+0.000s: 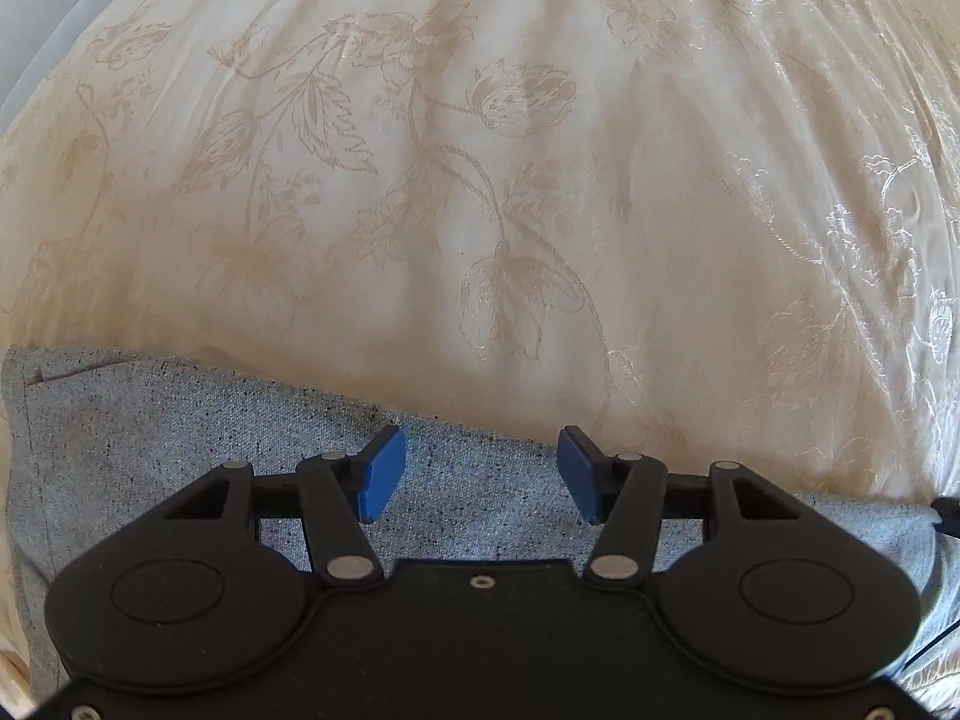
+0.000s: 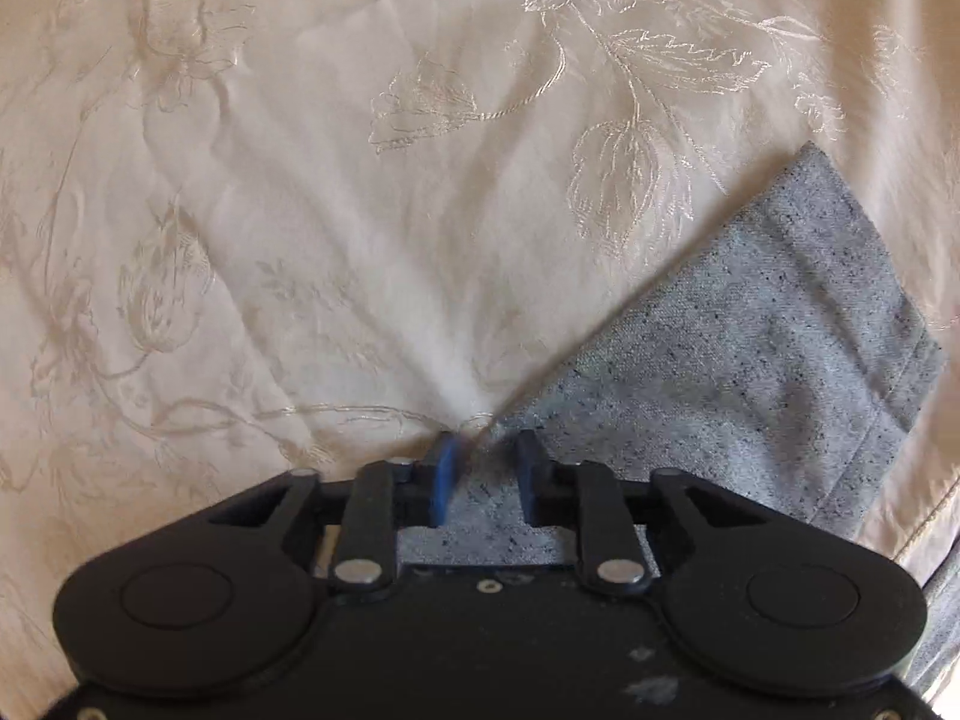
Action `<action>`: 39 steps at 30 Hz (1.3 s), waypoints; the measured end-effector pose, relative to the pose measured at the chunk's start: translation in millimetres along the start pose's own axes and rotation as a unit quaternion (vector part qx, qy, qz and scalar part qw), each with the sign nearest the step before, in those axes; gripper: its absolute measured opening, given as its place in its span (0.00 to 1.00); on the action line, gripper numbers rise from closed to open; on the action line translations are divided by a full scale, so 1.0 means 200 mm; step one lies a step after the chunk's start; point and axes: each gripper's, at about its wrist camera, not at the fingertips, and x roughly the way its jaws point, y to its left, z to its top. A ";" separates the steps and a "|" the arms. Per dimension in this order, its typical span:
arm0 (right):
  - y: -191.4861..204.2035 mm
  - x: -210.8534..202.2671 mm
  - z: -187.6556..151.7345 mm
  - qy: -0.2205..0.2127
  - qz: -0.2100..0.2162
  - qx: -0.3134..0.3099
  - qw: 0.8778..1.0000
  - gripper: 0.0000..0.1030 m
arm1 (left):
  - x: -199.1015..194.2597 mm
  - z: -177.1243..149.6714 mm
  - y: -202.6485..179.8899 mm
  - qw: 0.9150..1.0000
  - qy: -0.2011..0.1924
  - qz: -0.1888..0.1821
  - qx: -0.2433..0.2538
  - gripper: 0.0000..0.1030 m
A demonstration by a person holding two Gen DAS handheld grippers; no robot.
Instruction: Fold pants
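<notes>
The pants [image 1: 150, 438] are light grey speckled cloth lying on a cream floral bedspread [image 1: 480, 180]. In the left wrist view their upper edge runs across the lower part of the picture, with a stitched hem at the left. My left gripper [image 1: 480, 474] hangs open just over that edge, and its blue pads [image 1: 381, 474] stand wide apart with nothing pinched. In the right wrist view a pant leg [image 2: 750, 372] with a hemmed end reaches up to the right. My right gripper [image 2: 486, 474] is at the leg's left edge, its jaws drawn close with grey cloth between them.
The bedspread [image 2: 300, 210] fills the rest of both views, softly wrinkled, with creases fanning out from the right gripper's tips. A pale strip, perhaps a wall or the bed's edge [image 1: 36, 30], shows at the far upper left. A dark cable [image 1: 948, 510] lies at the right edge.
</notes>
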 end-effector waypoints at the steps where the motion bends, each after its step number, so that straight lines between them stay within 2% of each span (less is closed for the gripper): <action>1: -0.02 -0.02 -0.02 -0.006 0.006 -0.001 1.000 0.02 | 0.01 0.00 0.01 1.000 0.002 -0.001 -0.004 0.59; 8: -0.24 -0.17 -0.22 -0.020 0.045 -0.003 0.999 0.02 | 0.07 0.05 0.05 1.000 0.019 -0.004 -0.022 0.59; 12: -0.32 -0.20 -0.36 -0.020 0.051 -0.002 0.998 0.02 | 0.13 0.08 0.05 0.999 0.034 0.002 -0.025 0.59; 18: -0.35 -0.22 -0.45 -0.030 0.052 -0.009 0.998 0.02 | 0.20 0.06 0.01 0.997 0.059 0.009 -0.038 0.59; 19: -0.35 -0.24 -0.47 -0.030 0.053 -0.009 0.998 0.02 | 0.22 0.06 0.01 0.997 0.064 0.008 -0.042 0.59; 20: -0.35 -0.24 -0.46 -0.031 0.056 -0.008 0.998 0.02 | 0.23 0.05 0.02 0.997 0.064 0.006 -0.052 0.49; 21: -0.36 -0.25 -0.46 -0.032 0.058 -0.007 0.998 0.02 | 0.22 0.05 0.03 0.996 0.060 0.004 -0.063 0.18; 24: -0.37 -0.31 -0.44 -0.043 0.073 -0.005 0.996 0.02 | 0.15 0.01 0.10 0.995 0.034 -0.015 -0.096 0.07; 26: -0.40 -0.41 -0.44 -0.060 0.089 -0.009 0.994 0.02 | 0.05 -0.04 0.11 0.995 0.007 -0.024 -0.092 0.06; 29: -0.45 -0.54 -0.48 -0.083 0.106 -0.022 0.991 0.02 | -0.17 -0.16 0.10 0.997 -0.050 -0.023 -0.054 0.06; 32: -0.54 -0.67 -0.56 -0.101 0.113 -0.029 0.988 0.02 | -0.40 -0.35 0.10 0.995 -0.098 -0.032 -0.017 0.06; 39: -0.81 -0.83 -0.87 -0.114 0.102 -0.019 0.988 0.02 | -0.68 -0.75 0.23 0.988 -0.140 -0.056 0.019 0.06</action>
